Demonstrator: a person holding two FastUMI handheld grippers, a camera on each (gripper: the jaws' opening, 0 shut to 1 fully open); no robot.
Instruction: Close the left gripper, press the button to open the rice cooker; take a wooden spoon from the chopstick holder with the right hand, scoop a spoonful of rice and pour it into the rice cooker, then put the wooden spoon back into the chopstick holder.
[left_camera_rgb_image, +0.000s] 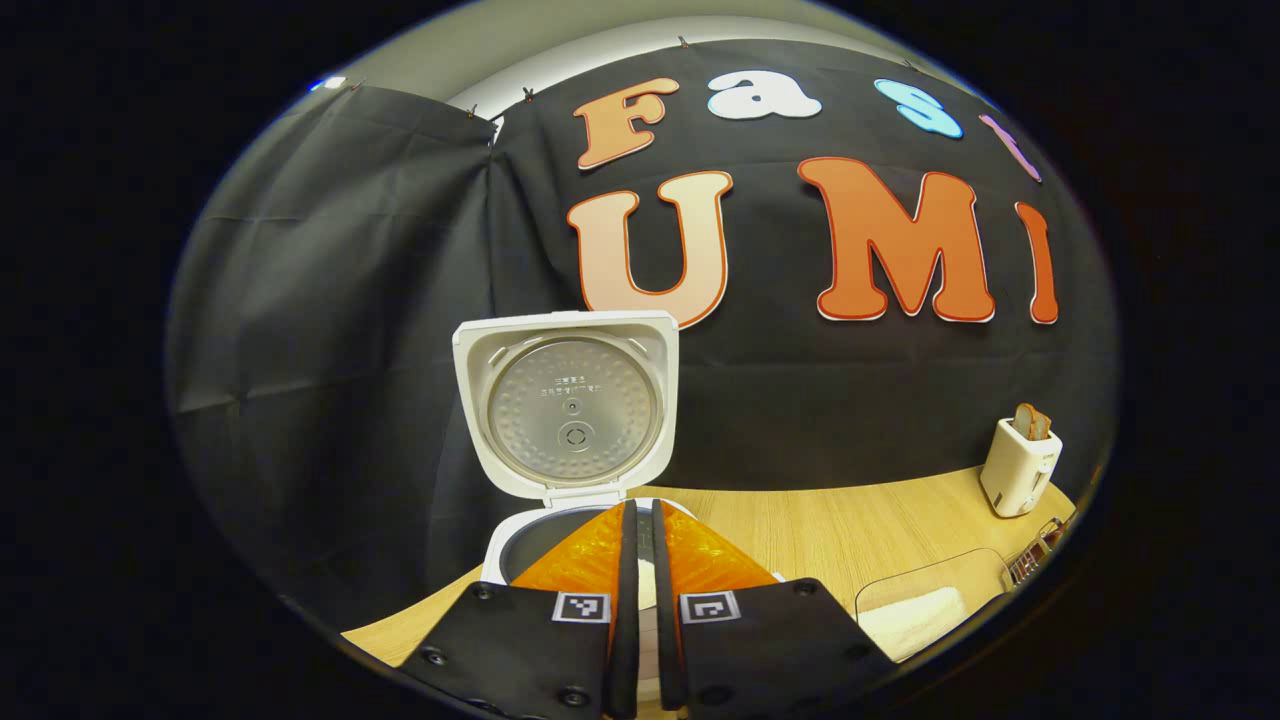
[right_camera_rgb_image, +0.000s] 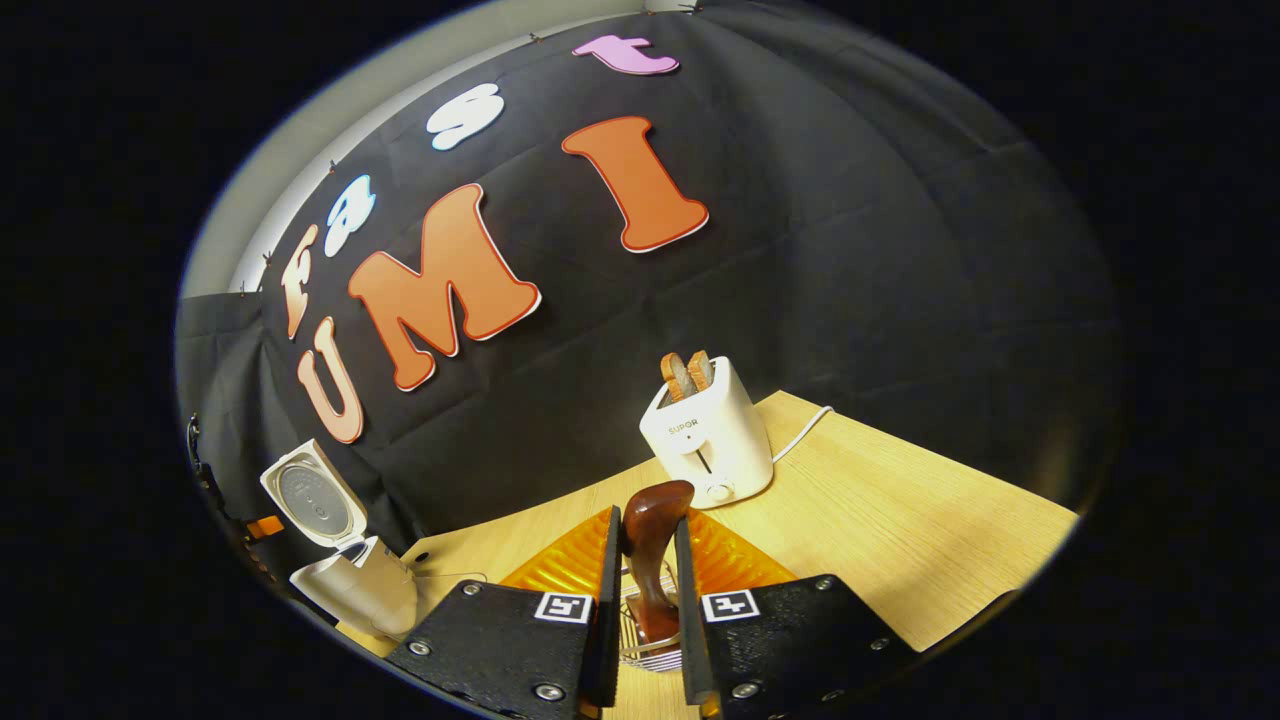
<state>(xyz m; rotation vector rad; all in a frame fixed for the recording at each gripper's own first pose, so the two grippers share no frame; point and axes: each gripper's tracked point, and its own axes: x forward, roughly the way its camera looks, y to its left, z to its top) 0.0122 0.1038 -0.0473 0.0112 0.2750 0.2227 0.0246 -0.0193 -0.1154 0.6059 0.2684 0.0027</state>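
The white rice cooker (left_camera_rgb_image: 520, 545) stands open right in front of my left gripper (left_camera_rgb_image: 640, 508), its lid (left_camera_rgb_image: 565, 410) upright and its grey pot bare inside. My left gripper is shut with nothing between its fingers, hovering at the cooker's front rim. In the right gripper view, the dark wooden spoon (right_camera_rgb_image: 655, 545) stands handle-up in the wire chopstick holder (right_camera_rgb_image: 645, 645). My right gripper (right_camera_rgb_image: 648, 518) is shut on that handle, one finger on each side. The clear rice container (left_camera_rgb_image: 925, 605) sits low on the right. The open cooker (right_camera_rgb_image: 345, 575) stands far left.
A white toaster (right_camera_rgb_image: 708, 435) with bread slices in its slots stands behind the chopstick holder, its cord trailing right; it sits at the back right by the wall as toaster (left_camera_rgb_image: 1020, 465). The wooden table (right_camera_rgb_image: 900, 530) stretches to the right.
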